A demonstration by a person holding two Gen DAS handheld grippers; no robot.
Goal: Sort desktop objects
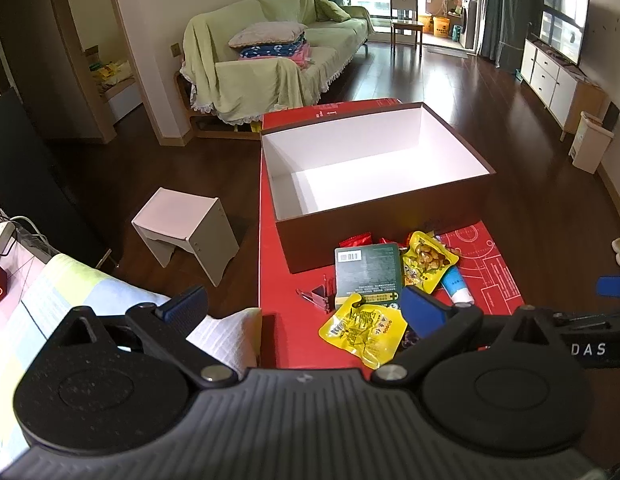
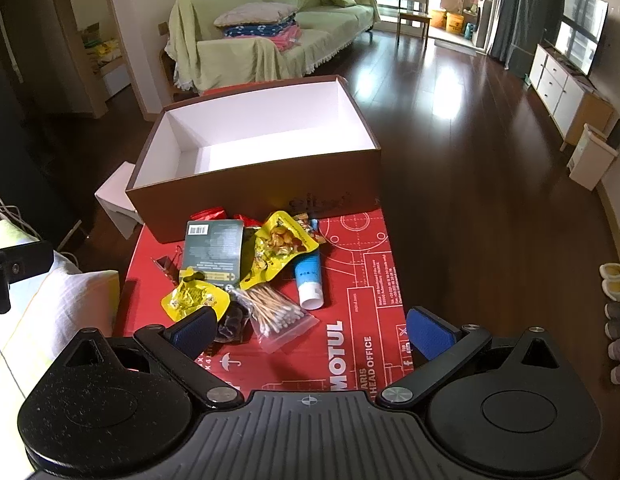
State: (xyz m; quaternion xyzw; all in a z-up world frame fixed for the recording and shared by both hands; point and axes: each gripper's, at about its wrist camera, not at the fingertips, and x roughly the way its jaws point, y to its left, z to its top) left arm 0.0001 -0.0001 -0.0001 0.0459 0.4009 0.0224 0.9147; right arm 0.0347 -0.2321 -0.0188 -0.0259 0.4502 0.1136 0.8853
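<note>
Left gripper [image 1: 302,310]: blue-padded fingers spread wide, nothing between them. Its left finger [image 1: 184,302] hangs over a pale striped cushion [image 1: 50,300] off the table's edge; its right finger [image 1: 421,308] sits over the near end of the pile.

Right gripper [image 2: 310,330]: fingers likewise released and empty, hovering above the red printed mat [image 2: 349,280].

Items, left to right, ahead of the right gripper's fingers:
- Black binder clip [image 2: 168,264], beyond the left finger, at the pile's left edge.
- Small yellow crinkled snack packet [image 2: 194,298], just ahead of the left fingertip.
- Dark green flat box [image 2: 214,246] with a white barcode label, its near end overlapped by that packet.
- Dark wrapped item [image 2: 230,322], beside the left finger; too dim to identify.
- Red foil wrappers [image 2: 208,214], farther off, against the carton's front wall.
- Clear zip bag of cotton swabs [image 2: 276,316], wooden sticks, between the fingers and nearest.
- Larger yellow snack pouch [image 2: 282,246], nuts pictured, lying over the box's right edge.
- Blue tube [image 2: 310,278] with white cap, cap end toward the gripper, right of the swabs.

Open brown carton [image 2: 254,188], white inside, empty, stands beyond everything.
</note>
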